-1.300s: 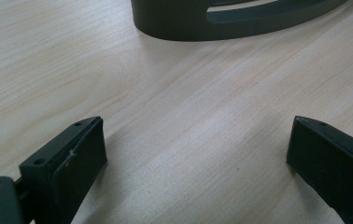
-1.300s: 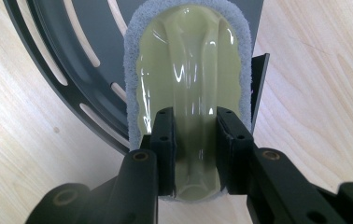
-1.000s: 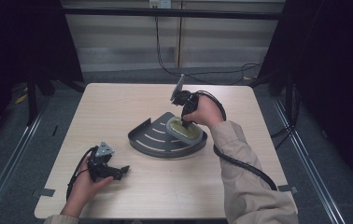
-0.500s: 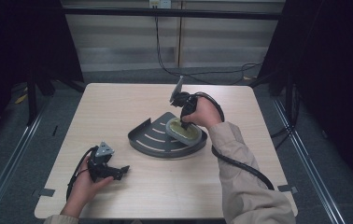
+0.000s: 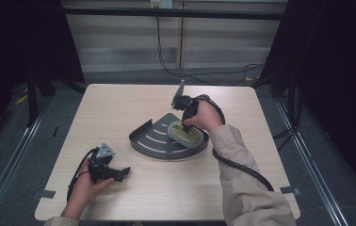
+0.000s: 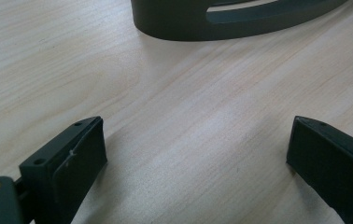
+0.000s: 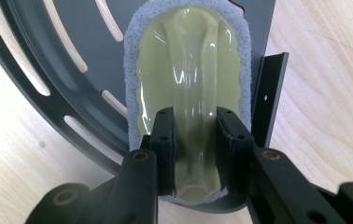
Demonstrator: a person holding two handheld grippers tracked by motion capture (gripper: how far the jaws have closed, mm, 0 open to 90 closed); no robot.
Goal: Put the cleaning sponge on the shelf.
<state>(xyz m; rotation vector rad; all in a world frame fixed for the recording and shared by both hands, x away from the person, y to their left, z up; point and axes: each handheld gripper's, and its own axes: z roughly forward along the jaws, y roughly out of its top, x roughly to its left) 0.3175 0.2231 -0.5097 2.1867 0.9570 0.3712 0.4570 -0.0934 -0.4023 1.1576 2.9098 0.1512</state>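
Scrubber (image 7: 188, 70) sits clamped between right tongs (image 7: 195, 140) on the rack (image 7: 72, 60).

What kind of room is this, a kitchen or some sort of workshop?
Probably a lab or recording booth, not a kitchen: a lone wooden table stands between dark curtains, cables run across the floor, and the hand-held right gripper grips a scrubbing pad.

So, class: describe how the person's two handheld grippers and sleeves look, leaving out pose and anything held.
Both are black two-jaw tools. The left gripper carries a grey three-cornered plate on top and trails a black cable. The right gripper trails a thicker black cable. Its jaws show round screw holes. The sleeves are beige cloth.
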